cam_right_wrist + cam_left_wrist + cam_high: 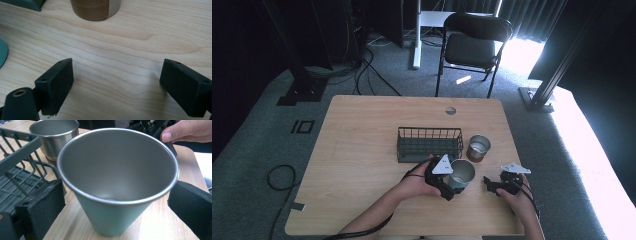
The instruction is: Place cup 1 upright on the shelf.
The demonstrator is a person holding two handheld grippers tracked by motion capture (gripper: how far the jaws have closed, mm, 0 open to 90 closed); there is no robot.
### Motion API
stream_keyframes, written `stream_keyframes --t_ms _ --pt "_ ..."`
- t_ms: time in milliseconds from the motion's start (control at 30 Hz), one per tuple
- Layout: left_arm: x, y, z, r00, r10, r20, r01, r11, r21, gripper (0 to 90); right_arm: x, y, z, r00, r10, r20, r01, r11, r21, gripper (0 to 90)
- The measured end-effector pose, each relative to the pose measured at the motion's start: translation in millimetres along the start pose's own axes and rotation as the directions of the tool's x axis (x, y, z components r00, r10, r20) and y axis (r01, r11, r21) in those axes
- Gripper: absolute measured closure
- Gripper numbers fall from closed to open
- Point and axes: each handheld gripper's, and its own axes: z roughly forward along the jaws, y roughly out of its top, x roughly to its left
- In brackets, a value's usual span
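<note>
A teal cup point(460, 174) with a bare steel inside stands upright on the table in front of the wire basket. My left gripper point(447, 177) is open, its jaws spread wide on either side of the teal cup point(112, 215), whose rim sits level with the pads point(40, 207). Whether the pads touch the cup I cannot tell. My right gripper point(499, 185) rests low over the table just right of that cup. In its own view, the right gripper point(116, 67) is open over bare wood, with the teal cup's edge point(3, 52) at the left.
A dark wire basket point(429, 144) sits mid-table. A brown-sided steel cup point(478, 148) stands to its right, and its base point(95, 8) is ahead of the right gripper. The front table edge lies close behind both hands. A folding chair point(472, 45) stands beyond the table.
</note>
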Motion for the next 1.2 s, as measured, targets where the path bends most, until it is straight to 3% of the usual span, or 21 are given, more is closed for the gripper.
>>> stream_keyframes --t_ms 200,500,567,700,1067,1200 --pt "-1.6 4.3 5.4 0.9999 0.015 0.001 -0.015 0.999 -0.042 1.6 -0.1 0.0 0.0 1.0 -0.001 0.001 0.001 1.0 0.0 11.4" --pt "-1.6 8.7 13.2 0.9992 0.04 -0.006 -0.041 0.9988 -0.027 1.6 0.0 0.0 0.0 1.0 0.0 0.0 0.0 1.0 0.0 11.4" --pt "-1.6 8.6 14.7 0.9996 0.028 0.005 -0.028 0.9992 -0.028 2.3 0.0 0.0 0.0 1.0 0.0 0.0 0.0 1.0 0.0 11.4" --pt "-1.4 8.7 15.8 0.9998 0.019 0.002 -0.019 0.9996 -0.023 13.6 0.0 0.0 0.0 1.0 0.0 0.0 0.0 1.0 0.0 11.4" --pt "-1.8 14.3 10.1 0.9999 0.006 0.01 -0.006 1.0 -0.006 13.9 0.0 0.0 0.0 1.0 0.0 0.001 0.0 1.0 0.0 11.4" --pt "-2.1 17.5 5.7 1.0 0.006 0.001 -0.006 0.9998 -0.02 13.9 0.0 0.0 0.0 1.0 0.0 0.001 0.0 1.0 0.0 11.4"
